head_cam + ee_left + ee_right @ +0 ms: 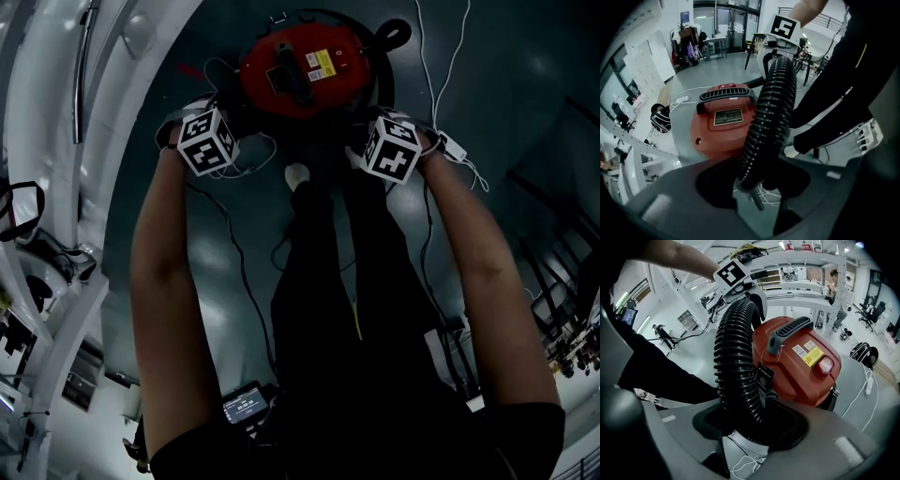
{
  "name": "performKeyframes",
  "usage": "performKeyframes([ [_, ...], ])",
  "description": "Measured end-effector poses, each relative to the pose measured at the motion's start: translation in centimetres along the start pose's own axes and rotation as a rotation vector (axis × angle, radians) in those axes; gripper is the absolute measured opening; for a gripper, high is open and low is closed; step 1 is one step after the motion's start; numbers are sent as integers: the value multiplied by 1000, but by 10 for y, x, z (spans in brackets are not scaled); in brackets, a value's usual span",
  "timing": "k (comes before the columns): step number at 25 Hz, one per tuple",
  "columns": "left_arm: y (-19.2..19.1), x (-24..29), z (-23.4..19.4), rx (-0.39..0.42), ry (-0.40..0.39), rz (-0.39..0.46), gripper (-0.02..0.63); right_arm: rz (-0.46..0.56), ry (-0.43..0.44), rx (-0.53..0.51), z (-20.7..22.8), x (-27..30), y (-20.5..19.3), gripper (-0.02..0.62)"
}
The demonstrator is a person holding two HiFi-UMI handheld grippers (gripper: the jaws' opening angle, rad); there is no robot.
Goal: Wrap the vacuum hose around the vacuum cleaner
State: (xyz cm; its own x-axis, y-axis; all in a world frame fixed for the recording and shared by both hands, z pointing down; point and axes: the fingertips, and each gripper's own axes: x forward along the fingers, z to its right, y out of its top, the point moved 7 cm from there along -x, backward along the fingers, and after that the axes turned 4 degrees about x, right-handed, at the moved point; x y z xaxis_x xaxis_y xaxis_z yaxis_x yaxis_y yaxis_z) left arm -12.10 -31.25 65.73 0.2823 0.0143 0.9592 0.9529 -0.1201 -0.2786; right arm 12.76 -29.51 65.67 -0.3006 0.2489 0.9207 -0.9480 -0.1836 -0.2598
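The left claw [757, 187] and the right claw [745, 427] are each clamping, about half closed, the black vacuum hose [733, 357], which is arching between them just on the person's side of the red vacuum cleaner [302, 66], both claws equally near it.

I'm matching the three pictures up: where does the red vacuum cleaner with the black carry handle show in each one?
Head view: red vacuum cleaner at top centre, seen from above.
Left gripper view: left of centre, behind the black ribbed hose.
Right gripper view: right of centre, right of that hose.
Shared landmark: the black carry handle on its top.
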Motion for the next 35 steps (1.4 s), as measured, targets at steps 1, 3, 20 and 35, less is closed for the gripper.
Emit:
performKeyframes([
  [1,1,0,-1,12,-1,3,212,-10,5,0,1,2,2,222],
  [3,1,-1,-1,42,9,1,221,-29,18,1,1,8,5,224],
  [20,33,-11,15,81,24,149,279,-40,-63,57,16,31,40,248],
  [35,63,-5,22,26,4,226,270,54,-204,74,19,27,48,270],
])
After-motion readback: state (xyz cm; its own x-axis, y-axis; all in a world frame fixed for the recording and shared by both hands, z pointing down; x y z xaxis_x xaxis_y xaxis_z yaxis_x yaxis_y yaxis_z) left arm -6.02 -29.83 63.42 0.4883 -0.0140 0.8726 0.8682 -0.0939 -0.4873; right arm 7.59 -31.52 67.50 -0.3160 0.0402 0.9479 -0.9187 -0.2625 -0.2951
